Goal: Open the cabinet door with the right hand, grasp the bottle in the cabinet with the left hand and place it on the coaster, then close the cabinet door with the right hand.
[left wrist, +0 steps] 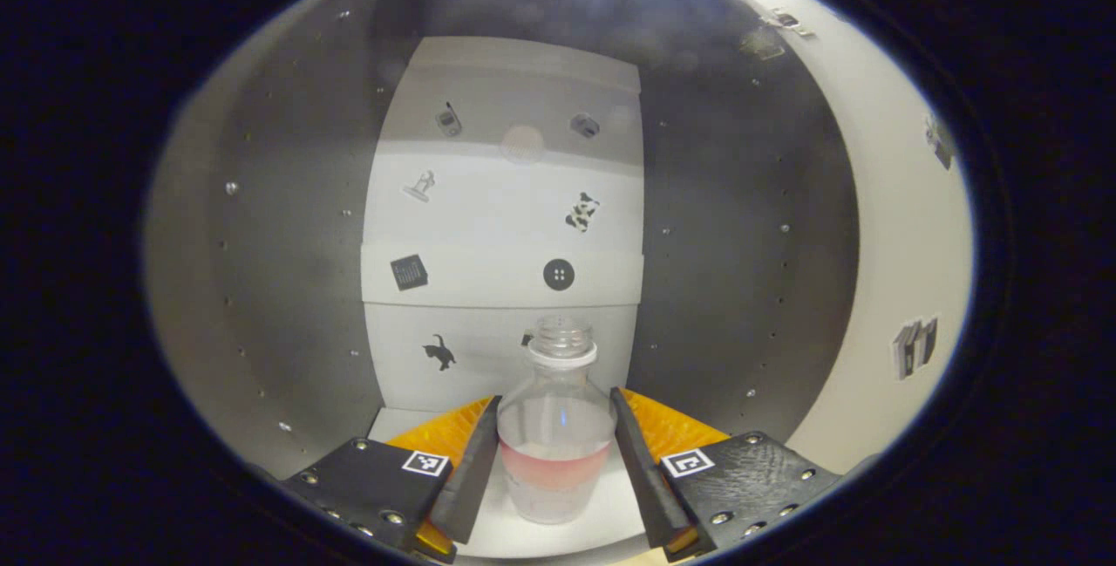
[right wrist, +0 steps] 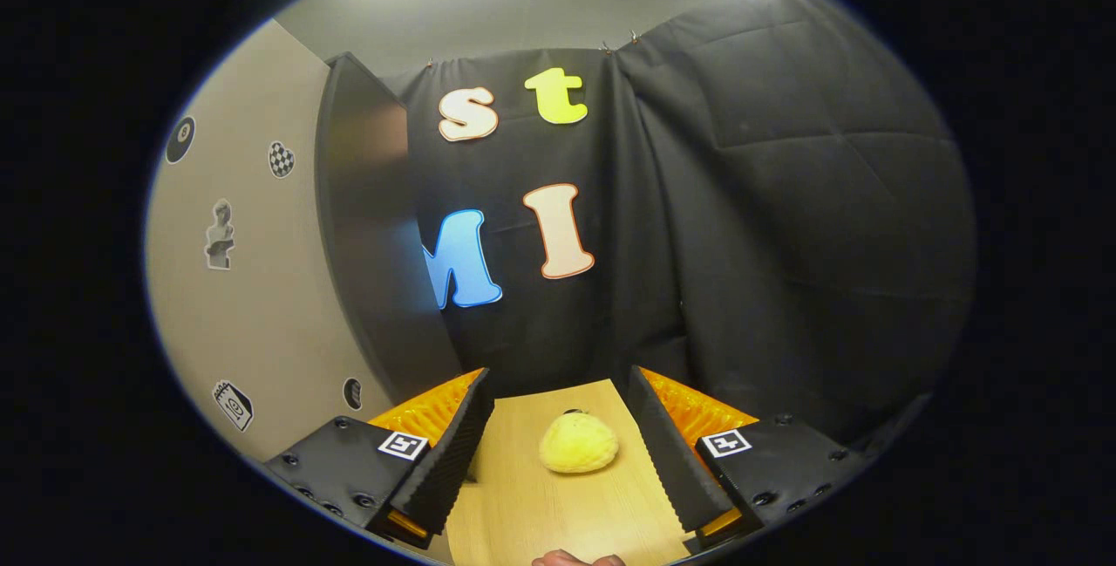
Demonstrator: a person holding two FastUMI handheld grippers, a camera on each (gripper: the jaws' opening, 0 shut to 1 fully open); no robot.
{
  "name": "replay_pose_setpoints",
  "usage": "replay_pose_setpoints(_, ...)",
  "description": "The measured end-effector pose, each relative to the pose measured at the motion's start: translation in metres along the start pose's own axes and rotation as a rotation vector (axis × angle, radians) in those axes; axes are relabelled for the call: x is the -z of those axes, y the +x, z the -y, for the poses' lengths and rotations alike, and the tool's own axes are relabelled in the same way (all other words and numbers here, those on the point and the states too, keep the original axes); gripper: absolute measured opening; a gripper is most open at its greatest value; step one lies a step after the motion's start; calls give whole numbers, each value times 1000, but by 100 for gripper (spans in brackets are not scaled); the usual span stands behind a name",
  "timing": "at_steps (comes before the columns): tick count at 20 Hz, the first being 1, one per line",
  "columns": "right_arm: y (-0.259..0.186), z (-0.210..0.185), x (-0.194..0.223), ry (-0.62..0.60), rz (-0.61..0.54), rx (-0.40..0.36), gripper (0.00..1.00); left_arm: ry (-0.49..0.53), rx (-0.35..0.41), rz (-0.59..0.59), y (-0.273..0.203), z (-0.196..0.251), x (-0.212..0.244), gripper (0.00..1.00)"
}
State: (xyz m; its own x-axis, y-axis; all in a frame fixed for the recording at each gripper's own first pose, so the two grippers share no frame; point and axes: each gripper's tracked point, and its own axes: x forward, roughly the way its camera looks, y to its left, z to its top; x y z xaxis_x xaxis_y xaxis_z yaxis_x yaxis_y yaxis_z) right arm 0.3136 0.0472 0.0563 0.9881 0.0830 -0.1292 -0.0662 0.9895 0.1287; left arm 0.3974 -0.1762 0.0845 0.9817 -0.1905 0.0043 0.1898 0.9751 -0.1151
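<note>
Grasp the bottle inside the cabinet.
Your left gripper (left wrist: 555, 453) brackets the bottle (left wrist: 555, 439) on the cabinet (left wrist: 288, 287) floor, jaws apparently touching; squeeze evenly, lift straight. Right gripper (right wrist: 558, 453) waits wide open.

The left gripper (left wrist: 555, 453) reached level, jaws spread but not pressing. The right gripper (right wrist: 558, 444) hung wide apart, angled down.

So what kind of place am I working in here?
It looks like a staged test booth rather than a real kitchen: a black cloth wall, a small wooden table, and a sticker-dotted cabinet whose shelf holds the bottle between the left hand-held gripper's fingers.
</note>
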Motion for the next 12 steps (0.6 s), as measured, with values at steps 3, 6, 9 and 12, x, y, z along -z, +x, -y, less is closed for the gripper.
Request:
replay_pose_setpoints(3,-13,-5,0,8,19,-3,93,-6,28,20,-30,5,-13,75)
replay_pose_setpoints(6,-31,-9,8,8,19,2,98,0,44,40,-80,3,-23,73)
replay_pose_setpoints(9,-47,-11,15,-7,-5,3,98,11,22,55,-138,-8,-24,72)
replay_pose_setpoints(12,-60,-21,13,-2,7,-13,98,25,-35,54,-191,-29,-17,73)
